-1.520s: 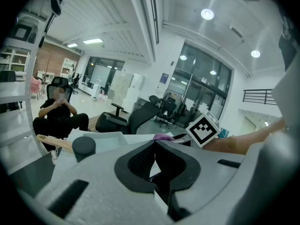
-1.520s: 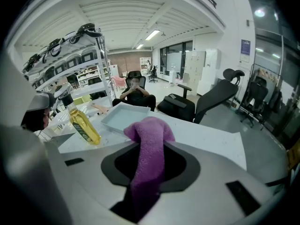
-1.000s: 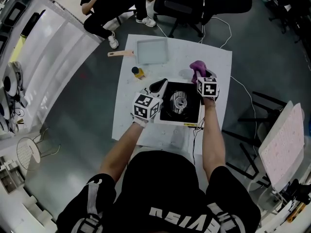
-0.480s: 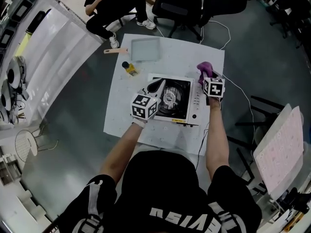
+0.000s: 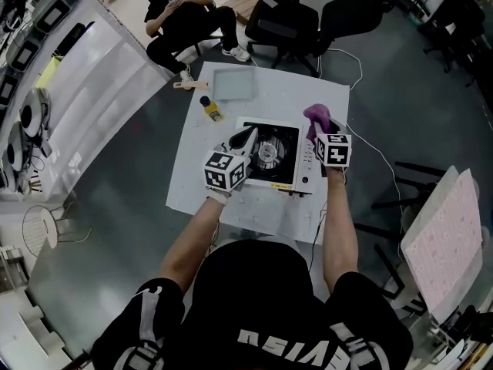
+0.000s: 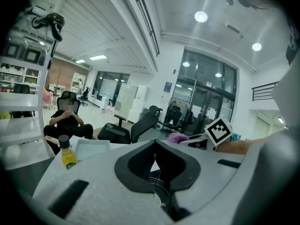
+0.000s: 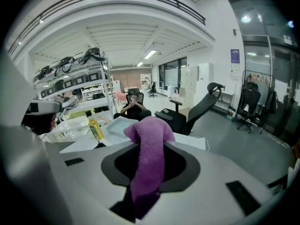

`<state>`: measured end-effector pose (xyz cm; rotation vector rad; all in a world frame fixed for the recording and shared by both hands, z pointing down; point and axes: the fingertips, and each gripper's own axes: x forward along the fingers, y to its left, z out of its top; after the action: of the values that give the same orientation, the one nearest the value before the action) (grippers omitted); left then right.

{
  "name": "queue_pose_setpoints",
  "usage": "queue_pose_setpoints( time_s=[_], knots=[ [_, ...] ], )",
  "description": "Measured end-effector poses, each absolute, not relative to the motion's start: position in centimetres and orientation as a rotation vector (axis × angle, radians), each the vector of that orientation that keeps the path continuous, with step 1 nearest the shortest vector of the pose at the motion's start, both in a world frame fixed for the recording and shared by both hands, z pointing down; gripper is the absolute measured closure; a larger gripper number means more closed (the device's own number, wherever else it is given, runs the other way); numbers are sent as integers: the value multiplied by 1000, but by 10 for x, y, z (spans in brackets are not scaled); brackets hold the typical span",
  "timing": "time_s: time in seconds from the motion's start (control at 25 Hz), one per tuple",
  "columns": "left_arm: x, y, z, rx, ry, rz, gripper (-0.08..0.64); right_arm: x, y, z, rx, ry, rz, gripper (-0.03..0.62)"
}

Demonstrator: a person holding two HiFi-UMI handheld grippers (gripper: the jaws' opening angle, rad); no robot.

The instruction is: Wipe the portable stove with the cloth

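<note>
Head view shows a white table point(image 5: 199, 185) with the portable stove point(image 5: 271, 156) in its middle, a bit toward the right edge. A pale tray point(image 5: 233, 83) sits at the far edge. The left gripper point(image 5: 250, 133) is over the stove's left side, its tips pressed together on nothing. The right gripper point(image 5: 319, 132), by the stove's right side, pinches the purple cloth point(image 5: 316, 116). A small yellow bottle point(image 5: 211, 112) stands near the tray.

The surface point(image 5: 260, 213) lies bare along its near edge and at its far right corner (both open to a pass). Beyond the stove point(image 5: 267, 153), to the left, a bottle point(image 5: 209, 109) and a tray point(image 5: 233, 84) stand in the way; office chairs point(image 5: 286, 20) crowd the far edge.
</note>
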<state>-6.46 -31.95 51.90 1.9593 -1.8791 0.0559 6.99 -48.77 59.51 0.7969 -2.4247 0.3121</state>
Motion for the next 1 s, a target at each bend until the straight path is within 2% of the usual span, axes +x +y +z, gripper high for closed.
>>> queue_pose_setpoints(
  time_s=[0.44,1.0],
  knots=[
    [-45,-187,482,2015,-1923,-3,554,88,-333,523,808,-2552,229,492],
    [21,-13,474,2018,-1954,-18,554,166,-144,507,796,-2603,216,492]
  ],
)
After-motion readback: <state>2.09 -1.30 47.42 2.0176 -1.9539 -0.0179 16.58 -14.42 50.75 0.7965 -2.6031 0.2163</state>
